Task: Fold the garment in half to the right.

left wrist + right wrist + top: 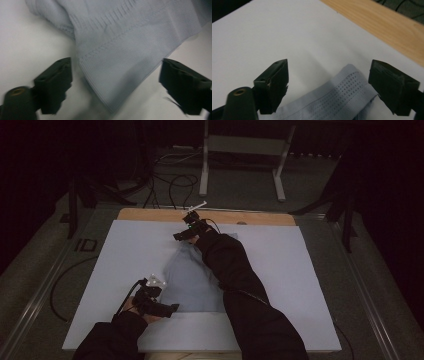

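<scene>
- The high view looked forward and down from above the person's side, taking in the whole white sheet (125, 255), the wooden table edge (150, 214) beyond it and the dark floor behind.
- The left gripper view sat very near the sheet, looking along its spread jaws at a hemmed corner of the pale blue garment (120, 57).
- The right gripper view was equally close, facing the garment's perforated band and the far wooden edge.
- All three shared garment and sheet.
</scene>
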`<state>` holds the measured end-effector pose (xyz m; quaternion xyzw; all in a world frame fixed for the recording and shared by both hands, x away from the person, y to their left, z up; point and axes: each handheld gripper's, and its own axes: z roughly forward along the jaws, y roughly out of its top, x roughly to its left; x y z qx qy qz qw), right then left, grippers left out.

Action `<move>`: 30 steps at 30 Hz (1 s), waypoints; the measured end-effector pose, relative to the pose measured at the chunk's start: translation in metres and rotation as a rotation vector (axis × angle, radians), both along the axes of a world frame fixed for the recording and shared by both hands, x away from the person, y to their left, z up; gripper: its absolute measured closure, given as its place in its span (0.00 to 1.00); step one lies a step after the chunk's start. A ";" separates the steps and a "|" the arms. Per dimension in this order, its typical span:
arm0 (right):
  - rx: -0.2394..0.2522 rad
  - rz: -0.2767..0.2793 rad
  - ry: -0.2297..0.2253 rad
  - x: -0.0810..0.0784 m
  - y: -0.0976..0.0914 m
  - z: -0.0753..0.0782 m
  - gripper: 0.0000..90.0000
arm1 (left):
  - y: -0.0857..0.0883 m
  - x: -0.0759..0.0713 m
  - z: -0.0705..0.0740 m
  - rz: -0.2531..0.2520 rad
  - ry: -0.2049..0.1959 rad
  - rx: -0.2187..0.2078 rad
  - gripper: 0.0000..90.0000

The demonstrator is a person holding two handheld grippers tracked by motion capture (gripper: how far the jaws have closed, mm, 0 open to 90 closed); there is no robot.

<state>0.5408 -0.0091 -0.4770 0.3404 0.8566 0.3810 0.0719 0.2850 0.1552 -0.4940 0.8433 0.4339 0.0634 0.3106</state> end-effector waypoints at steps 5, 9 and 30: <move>-0.034 -0.031 0.034 0.009 0.008 -0.011 0.27 | 0.003 -0.001 -0.006 0.032 0.032 -0.012 0.25; -0.093 -0.030 0.027 0.011 0.016 -0.015 0.32 | 0.004 0.000 -0.008 0.028 0.058 -0.024 0.37; -0.345 -0.053 -0.047 0.011 0.028 -0.031 0.92 | 0.007 0.003 -0.011 -0.009 0.127 -0.059 0.91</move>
